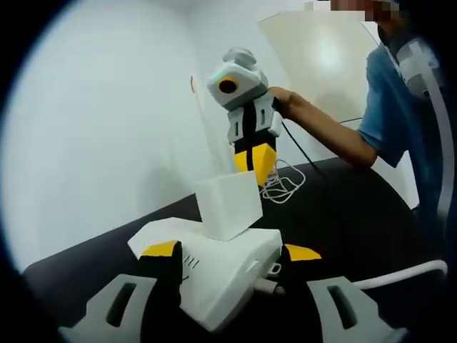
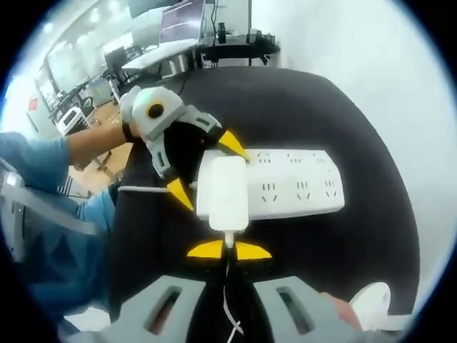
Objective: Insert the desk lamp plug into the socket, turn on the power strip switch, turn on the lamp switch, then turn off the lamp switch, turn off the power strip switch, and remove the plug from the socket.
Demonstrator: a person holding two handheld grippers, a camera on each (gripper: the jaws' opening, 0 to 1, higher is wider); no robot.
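1. A white rectangular plastic power strip (image 2: 296, 183) is seen lying on a black table top (image 2: 357, 114); a bulky white block-shaped plug adapter (image 2: 223, 187) stands at one end of it, with a thin white cable (image 2: 228, 300) leaving it.
2. In the left gripper view, the left gripper (image 1: 232, 251) is spread with its yellow-tipped jaws either side of the strip's end; whether the strip is actually clamped cannot be told.
3. The right gripper (image 2: 228, 250) is seen hovering over the adapter, its yellow tips almost together at the cable exit; whether the cable is pinched cannot be told.
4. The step in hand is judged to be plugging in or pulling out; which one cannot be told.
5. Next, the strip should be steadied while the adapter is moved straight along the pins.
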